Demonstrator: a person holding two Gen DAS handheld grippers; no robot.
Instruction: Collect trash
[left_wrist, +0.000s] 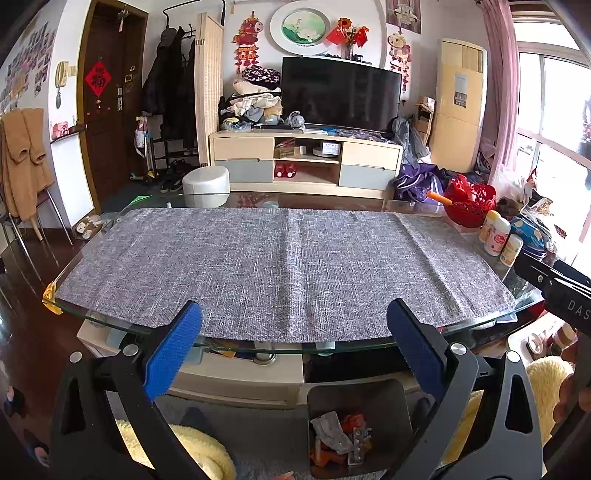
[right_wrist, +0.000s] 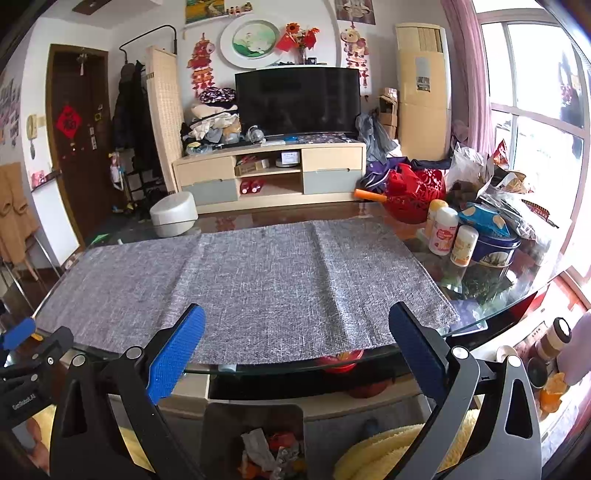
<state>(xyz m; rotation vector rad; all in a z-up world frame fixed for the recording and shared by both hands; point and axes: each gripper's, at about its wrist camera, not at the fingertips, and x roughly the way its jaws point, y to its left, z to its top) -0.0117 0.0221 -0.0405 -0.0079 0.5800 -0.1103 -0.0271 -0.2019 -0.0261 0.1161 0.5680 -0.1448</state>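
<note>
Jaws spread wide on both grippers, crumpled trash (left_wrist: 341, 441) in dark bin (left_wrist: 360, 400)

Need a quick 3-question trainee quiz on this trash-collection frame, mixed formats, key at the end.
1. True or false: loose trash lies on the grey cloth.
2. Multiple choice: the crumpled wrappers are now (A) on the glass table, (B) in the dark bin on the floor below its near edge, (C) held in the tongs.
3. Fill in: the left tongs and right tongs are both ____ and hold nothing.

Key: 1 false; 2 B; 3 open.
</note>
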